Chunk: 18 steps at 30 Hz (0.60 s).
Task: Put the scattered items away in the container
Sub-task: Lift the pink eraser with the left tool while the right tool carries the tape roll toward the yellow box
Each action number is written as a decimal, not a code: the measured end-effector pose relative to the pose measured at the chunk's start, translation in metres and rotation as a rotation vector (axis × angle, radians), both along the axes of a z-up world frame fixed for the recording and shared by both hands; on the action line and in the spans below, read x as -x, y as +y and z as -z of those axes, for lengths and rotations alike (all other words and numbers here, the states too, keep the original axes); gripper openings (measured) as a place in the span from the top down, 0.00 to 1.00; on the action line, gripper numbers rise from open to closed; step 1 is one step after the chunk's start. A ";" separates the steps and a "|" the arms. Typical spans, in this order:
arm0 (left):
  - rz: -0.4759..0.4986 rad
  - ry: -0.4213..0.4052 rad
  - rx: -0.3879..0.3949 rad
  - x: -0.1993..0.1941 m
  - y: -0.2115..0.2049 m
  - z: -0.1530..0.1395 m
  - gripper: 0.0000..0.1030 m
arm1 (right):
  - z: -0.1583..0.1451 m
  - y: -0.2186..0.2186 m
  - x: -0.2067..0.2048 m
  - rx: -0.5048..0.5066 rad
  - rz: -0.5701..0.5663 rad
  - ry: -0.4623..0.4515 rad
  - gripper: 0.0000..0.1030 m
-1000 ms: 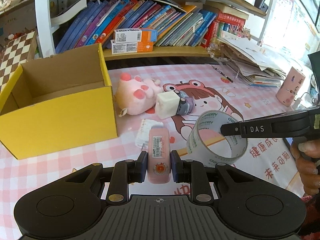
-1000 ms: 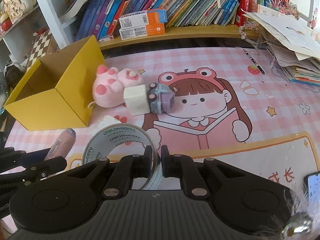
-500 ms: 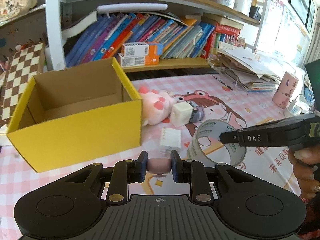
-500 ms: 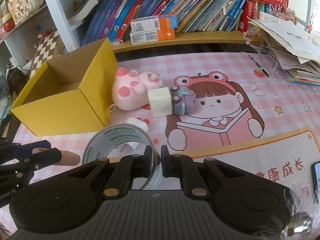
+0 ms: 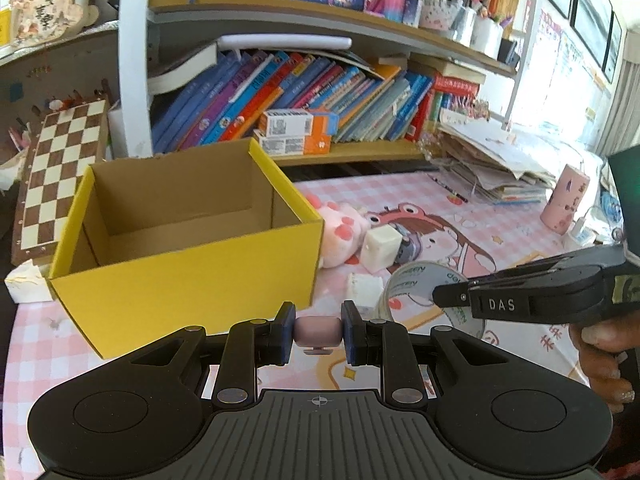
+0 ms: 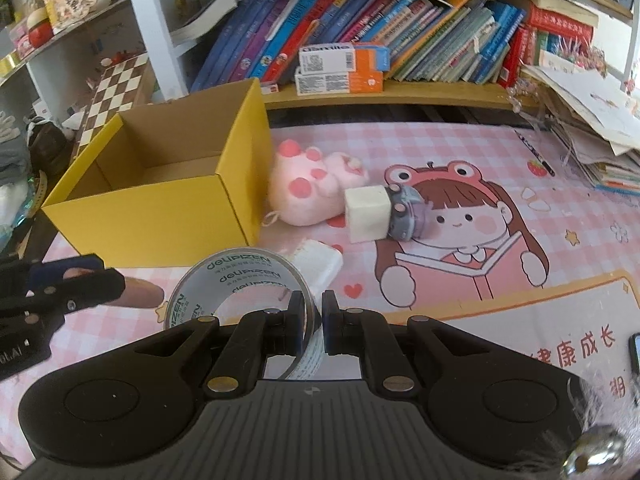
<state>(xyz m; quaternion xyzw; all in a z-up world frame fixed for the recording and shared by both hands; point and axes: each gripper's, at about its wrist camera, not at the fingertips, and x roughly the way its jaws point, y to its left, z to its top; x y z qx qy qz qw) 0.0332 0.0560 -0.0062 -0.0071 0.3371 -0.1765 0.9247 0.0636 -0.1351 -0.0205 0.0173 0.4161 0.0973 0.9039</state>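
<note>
My left gripper (image 5: 318,330) has its jaws nearly closed on a small pink bottle (image 5: 318,330), seen end-on between the blue pads; in the right wrist view its pink body (image 6: 140,293) sticks out past the left gripper's fingers (image 6: 76,280), clear of the table. My right gripper (image 6: 314,322) is closed tight on the wall of a roll of clear tape (image 6: 240,284) printed with a brand name, one finger inside the ring and one outside, the roll held up on edge. From the left wrist view the same roll (image 5: 416,280) hangs at the tip of the right gripper (image 5: 440,296), with my hand (image 5: 600,356) behind the grip.

The yellow cardboard box (image 5: 192,288) stands open on the pink checked table mat (image 6: 440,152), straight ahead of the left gripper and to the left of the tape. I can see only bare cardboard inside it.

Lying on the mat, just right of the box, are a pink plush paw toy (image 6: 312,188), a white cube (image 6: 366,214) touching it, a small grey-purple toy (image 6: 408,216) pressed against the cube, and a white packet (image 6: 316,262) lying nearer to me, just beyond the tape roll.
</note>
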 end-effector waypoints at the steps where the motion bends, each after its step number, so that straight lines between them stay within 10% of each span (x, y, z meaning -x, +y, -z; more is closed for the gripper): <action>1: -0.005 -0.005 0.006 0.000 0.004 -0.001 0.78 | -0.001 0.002 0.000 0.004 -0.004 -0.006 0.92; 18: -0.108 -0.076 0.085 -0.005 0.054 -0.023 0.78 | -0.017 0.042 -0.014 0.044 -0.114 -0.050 0.92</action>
